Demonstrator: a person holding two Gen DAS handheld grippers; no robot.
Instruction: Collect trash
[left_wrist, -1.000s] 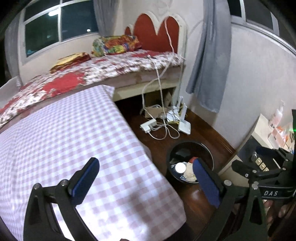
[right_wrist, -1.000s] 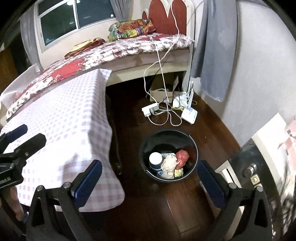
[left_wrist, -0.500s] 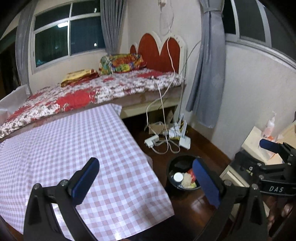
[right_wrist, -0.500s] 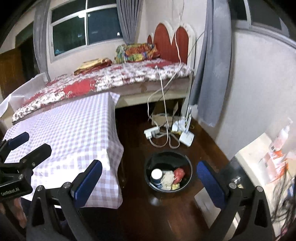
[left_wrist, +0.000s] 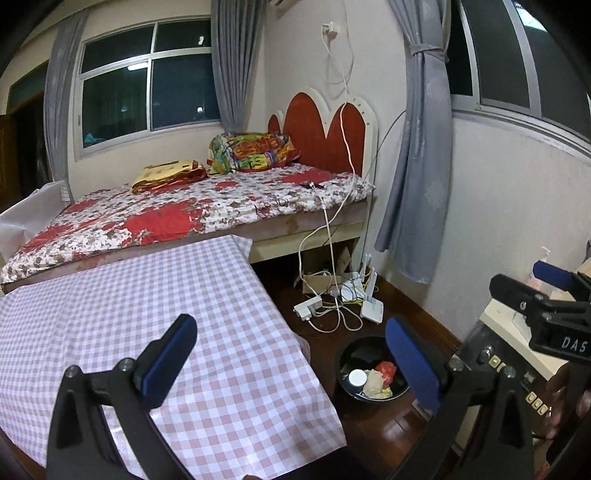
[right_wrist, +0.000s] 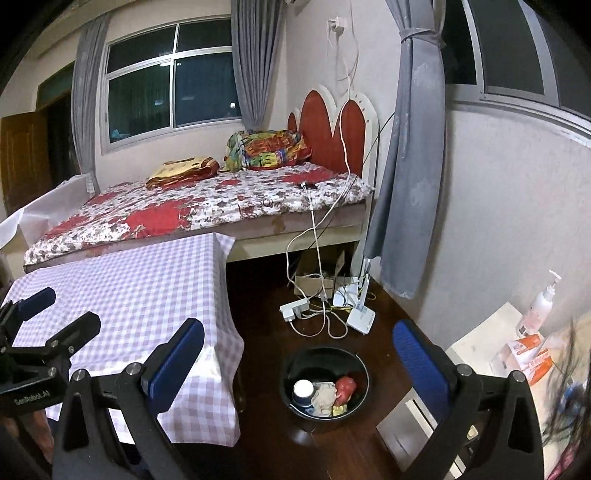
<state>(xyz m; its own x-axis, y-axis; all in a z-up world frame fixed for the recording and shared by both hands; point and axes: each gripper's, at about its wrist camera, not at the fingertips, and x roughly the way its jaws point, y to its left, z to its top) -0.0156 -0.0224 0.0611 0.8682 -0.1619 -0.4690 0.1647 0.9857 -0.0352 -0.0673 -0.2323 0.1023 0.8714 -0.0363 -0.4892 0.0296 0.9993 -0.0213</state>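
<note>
Two grippers (left_wrist: 291, 354) (right_wrist: 299, 354), "DAS", "GenRobot.AI" labels

1. Left tool's right finger (left_wrist: 412, 363) covers the right rim of the black bin (left_wrist: 345, 360).
2. Trash (right_wrist: 325, 395) in the bin: white lid and red wad show, the rest too jumbled to name.
3. Right tool (left_wrist: 550, 314) is cut off by the right edge.
4. Blurred dark strands (right_wrist: 565, 387) streak the near right.
</note>
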